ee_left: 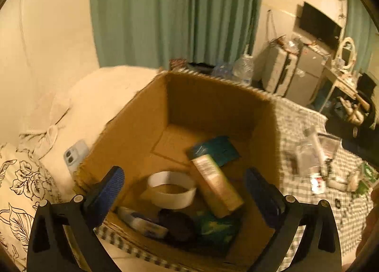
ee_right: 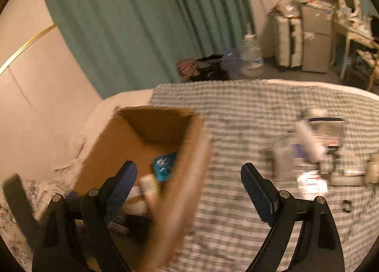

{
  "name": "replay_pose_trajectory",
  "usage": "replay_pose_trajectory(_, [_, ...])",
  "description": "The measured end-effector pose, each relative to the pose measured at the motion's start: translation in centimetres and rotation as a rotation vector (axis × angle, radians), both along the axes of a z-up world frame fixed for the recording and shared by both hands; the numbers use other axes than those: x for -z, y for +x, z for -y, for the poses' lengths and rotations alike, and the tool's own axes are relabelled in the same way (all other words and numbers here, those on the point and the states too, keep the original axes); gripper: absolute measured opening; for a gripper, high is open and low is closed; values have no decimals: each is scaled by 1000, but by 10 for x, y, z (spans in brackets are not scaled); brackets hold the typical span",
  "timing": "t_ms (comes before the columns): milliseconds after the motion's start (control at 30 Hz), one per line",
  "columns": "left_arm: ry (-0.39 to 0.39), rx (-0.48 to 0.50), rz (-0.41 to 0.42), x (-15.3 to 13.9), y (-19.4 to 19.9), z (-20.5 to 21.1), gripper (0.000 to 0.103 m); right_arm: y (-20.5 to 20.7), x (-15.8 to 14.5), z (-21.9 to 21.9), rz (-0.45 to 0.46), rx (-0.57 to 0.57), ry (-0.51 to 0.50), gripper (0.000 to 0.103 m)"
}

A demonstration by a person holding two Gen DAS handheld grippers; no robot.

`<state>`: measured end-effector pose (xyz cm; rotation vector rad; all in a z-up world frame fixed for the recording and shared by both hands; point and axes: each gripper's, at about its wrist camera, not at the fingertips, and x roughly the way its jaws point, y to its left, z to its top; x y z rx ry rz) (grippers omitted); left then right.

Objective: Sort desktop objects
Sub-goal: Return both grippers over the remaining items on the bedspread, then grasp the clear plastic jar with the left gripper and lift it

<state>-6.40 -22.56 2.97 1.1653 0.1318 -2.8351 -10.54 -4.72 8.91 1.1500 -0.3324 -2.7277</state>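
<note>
L gripper (ee_left: 184, 185) over open cardboard box (ee_left: 132, 134), jaws wide, nothing held. In box: tape roll (ee_left: 171, 189), long beige carton (ee_left: 216, 183), teal packet (ee_left: 213, 150). R gripper (ee_right: 189, 180) at box's right wall, jaws wide, empty. Clear bottle (ee_left: 310, 153) etc. on checked cloth (ee_right: 248, 125), right of box.

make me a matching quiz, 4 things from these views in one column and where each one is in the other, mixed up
Things:
1. tape roll
2. phone
3. clear bottle
4. water jug

Places:
A. on the floor by the green curtain
B. on the checked cloth, right of the box
C. inside the cardboard box
D. on the white bedding, left of the box

Pairs: 1-C, 2-D, 3-B, 4-A
</note>
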Motion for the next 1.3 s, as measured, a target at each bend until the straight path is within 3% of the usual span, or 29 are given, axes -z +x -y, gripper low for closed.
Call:
replay_pose_trajectory(267, [46,111,-45,-10,18,-86,103,62,18,-126,0,146,143,90])
replay_pose_trajectory(500, [37,165,6,25,16,-160,103,81,77,-212,148,266,123,90])
replay_pose_trajectory(667, [33,177,83,57,1,-197,103,75,109,-229,199,284,104,90])
replay_pose_trajectory(1000, [44,201,127,93,-47,-239,103,35,158,-243,243,202,81,89])
replay_pose_trajectory(1167, [53,211,145,107,-88,-260,103,22,191,-247,323,197,129,90])
replay_pose_trajectory(1233, [56,219,152,114,-103,-266,103,19,193,-242,310,182,186,89])
replay_pose_trajectory(1267, [54,221,154,116,-109,-268,103,18,193,-240,304,179,208,83])
replay_pose_trajectory(1300, [48,225,155,119,-114,-270,103,17,192,-239,295,183,228,69])
